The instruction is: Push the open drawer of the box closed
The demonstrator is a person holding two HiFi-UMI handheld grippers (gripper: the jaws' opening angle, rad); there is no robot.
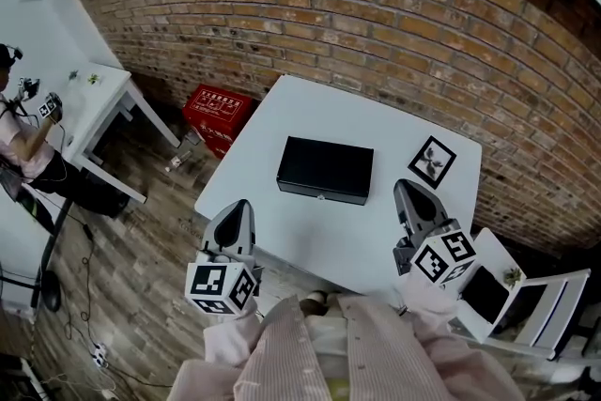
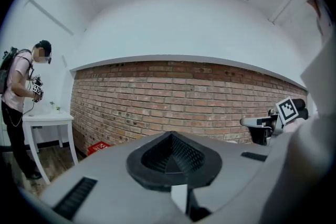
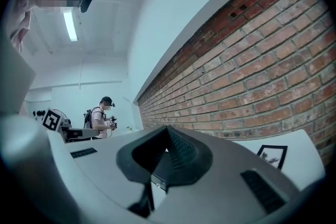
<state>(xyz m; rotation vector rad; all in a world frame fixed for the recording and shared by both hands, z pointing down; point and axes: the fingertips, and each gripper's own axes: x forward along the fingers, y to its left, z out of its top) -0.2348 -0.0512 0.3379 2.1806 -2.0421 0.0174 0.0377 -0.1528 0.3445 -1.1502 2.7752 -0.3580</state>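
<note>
Flat black rectangular box [image 1: 324, 170] on white counter [image 1: 282, 230]. Left gripper [image 1: 240, 208] and right gripper [image 1: 407, 188], both closed and empty, sit near box front. Risk: an off-centre push could slide the whole box.

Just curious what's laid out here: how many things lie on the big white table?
2: a black box in the middle of the table, and a small black-framed picture near its far right corner. Nothing seems hidden.

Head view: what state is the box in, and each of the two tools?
Black box: flat on the white table; its drawer looks flush, pushed in.
Left tool: shut, empty, clear of the box.
Right tool: shut, empty, clear of the box.
</note>
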